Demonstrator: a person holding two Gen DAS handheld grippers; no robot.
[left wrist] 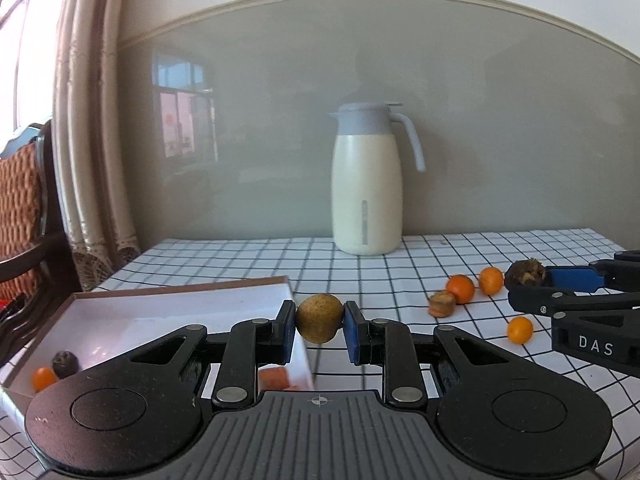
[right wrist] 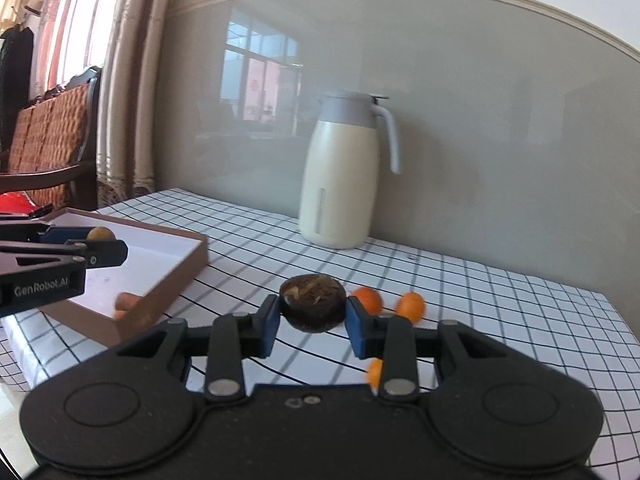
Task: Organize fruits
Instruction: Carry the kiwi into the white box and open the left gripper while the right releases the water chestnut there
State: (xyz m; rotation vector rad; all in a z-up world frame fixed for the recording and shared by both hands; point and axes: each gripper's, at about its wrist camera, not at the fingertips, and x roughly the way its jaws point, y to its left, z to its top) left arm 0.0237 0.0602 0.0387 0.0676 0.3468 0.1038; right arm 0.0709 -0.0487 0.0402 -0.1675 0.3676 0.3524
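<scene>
Left gripper [left wrist: 320, 326]: fingers [left wrist: 285, 332] closed on a small yellow-brown fruit [left wrist: 319, 318], held in the air just past the near right corner of the open box [left wrist: 180, 304]. Right gripper [right wrist: 313, 322]: fingers [right wrist: 269, 330] clamped on a dark, rough round fruit [right wrist: 313, 307], held above the checked surface [right wrist: 500, 320]. Box sits left; inside, an orange fruit [left wrist: 43, 378] and a dark one [left wrist: 65, 362] at its near left end. Right of the box, loose orange fruits [left wrist: 460, 288] and a brownish piece [left wrist: 442, 303] lie on the surface. A cream jug [left wrist: 366, 184] stands far, by the wall.
</scene>
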